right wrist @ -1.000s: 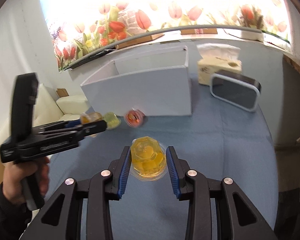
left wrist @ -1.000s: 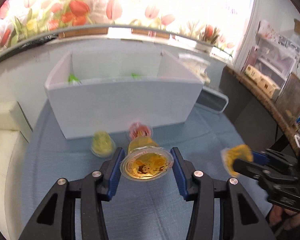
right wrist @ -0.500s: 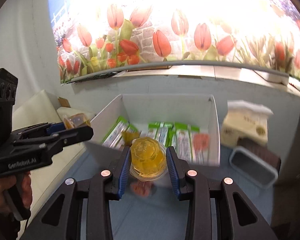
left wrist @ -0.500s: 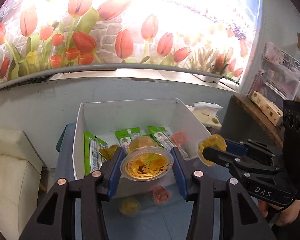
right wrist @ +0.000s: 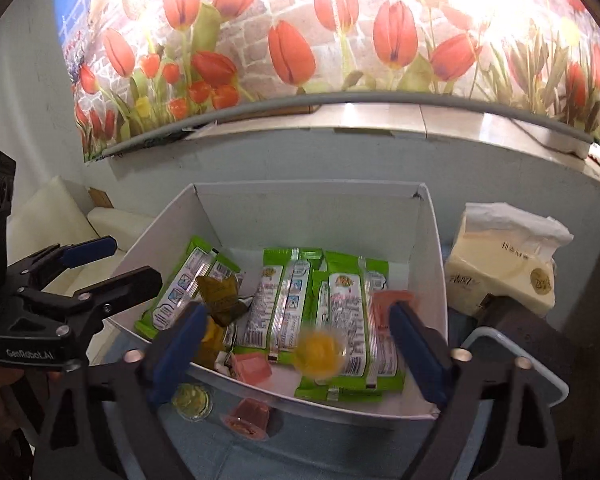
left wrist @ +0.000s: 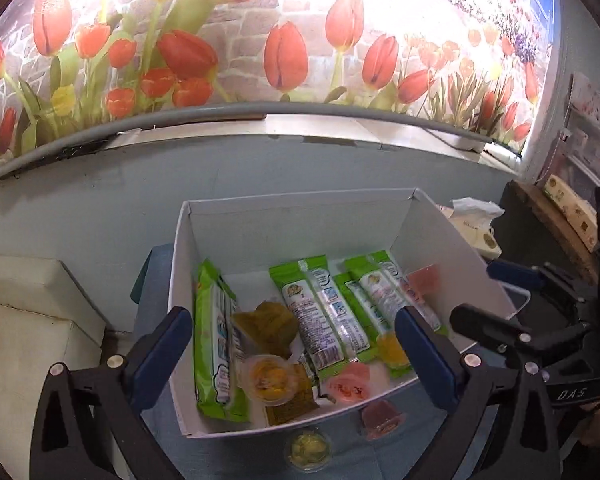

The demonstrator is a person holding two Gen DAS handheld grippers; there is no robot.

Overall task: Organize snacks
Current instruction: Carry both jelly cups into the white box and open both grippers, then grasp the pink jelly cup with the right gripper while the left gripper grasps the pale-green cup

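now both hand-held grippers, left (left wrist: pixel 292 344) and right (right wrist: pixel 296 344), hang spread, empty above the white box (left wrist: pixel 432 224).

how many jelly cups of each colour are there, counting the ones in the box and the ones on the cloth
orange jelly cups: 2, both in the white box
pink or red jelly cups: 3, two in the box, one on the blue cloth
yellow-green jelly cup: 1, on the cloth
total: 6
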